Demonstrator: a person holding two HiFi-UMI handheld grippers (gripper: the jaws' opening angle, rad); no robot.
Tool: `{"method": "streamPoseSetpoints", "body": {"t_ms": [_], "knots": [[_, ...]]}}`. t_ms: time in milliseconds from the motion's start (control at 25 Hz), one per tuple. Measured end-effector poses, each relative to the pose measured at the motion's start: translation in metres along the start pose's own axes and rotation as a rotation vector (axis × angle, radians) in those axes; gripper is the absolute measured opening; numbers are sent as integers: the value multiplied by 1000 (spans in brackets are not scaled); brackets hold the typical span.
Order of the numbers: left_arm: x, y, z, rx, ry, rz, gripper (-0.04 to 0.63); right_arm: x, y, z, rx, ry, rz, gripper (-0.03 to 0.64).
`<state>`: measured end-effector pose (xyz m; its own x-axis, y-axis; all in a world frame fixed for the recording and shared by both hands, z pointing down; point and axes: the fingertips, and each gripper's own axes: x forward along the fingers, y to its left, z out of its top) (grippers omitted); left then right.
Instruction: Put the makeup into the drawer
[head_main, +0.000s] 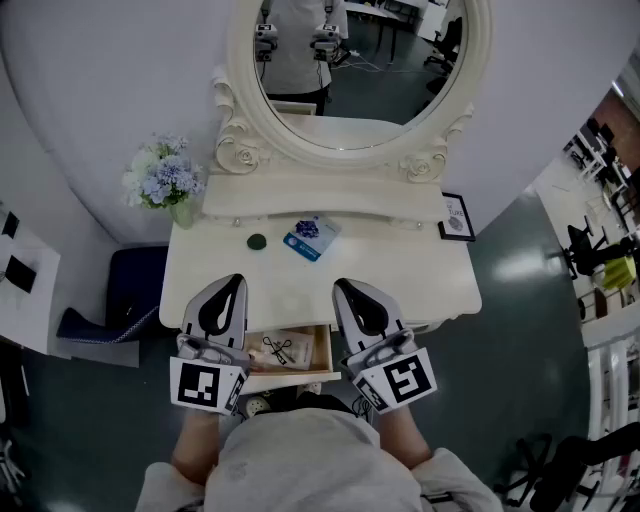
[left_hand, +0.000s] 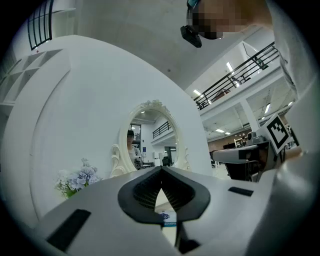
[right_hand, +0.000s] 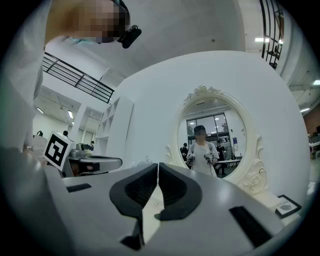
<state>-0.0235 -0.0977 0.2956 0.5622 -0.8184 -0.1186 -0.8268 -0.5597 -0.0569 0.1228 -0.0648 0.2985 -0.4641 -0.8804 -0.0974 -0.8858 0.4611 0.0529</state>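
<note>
A small dark round compact (head_main: 257, 241) and a blue-and-white packet (head_main: 311, 238) lie on the cream vanity table (head_main: 420, 280), towards its back. The drawer (head_main: 290, 352) under the front edge is pulled out, with small items inside it. My left gripper (head_main: 237, 279) and right gripper (head_main: 343, 284) hover side by side over the table's front, above the drawer and short of both items. Both are shut and hold nothing. In the left gripper view the jaws (left_hand: 161, 170) meet at the tip, with the packet (left_hand: 167, 217) showing below them. The right gripper (right_hand: 158, 165) is likewise shut.
An oval mirror (head_main: 360, 70) in an ornate frame rises at the table's back. A vase of pale blue flowers (head_main: 163, 180) stands at the back left corner, and a small framed picture (head_main: 457, 216) at the back right. A dark blue stool (head_main: 135, 290) sits left of the table.
</note>
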Motion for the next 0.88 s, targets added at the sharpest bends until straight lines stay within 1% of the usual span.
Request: {"method": "streamPoseSetpoints", "body": {"t_ms": [440,600,720,880], "knots": [[8,1,-2,-4,2,-12,14,4,-2,-3,-2,7,0,21],[11,2,-4,-5,6,-10,14,7,-6,-6,12,5,-7,23],[12,3,-6,-5,7,-8,14,13,-11,-17,37,34,-6,23],[12,5,-9,-5,11,-1,14,27,-18,-42,76,118,-2,23]]}}
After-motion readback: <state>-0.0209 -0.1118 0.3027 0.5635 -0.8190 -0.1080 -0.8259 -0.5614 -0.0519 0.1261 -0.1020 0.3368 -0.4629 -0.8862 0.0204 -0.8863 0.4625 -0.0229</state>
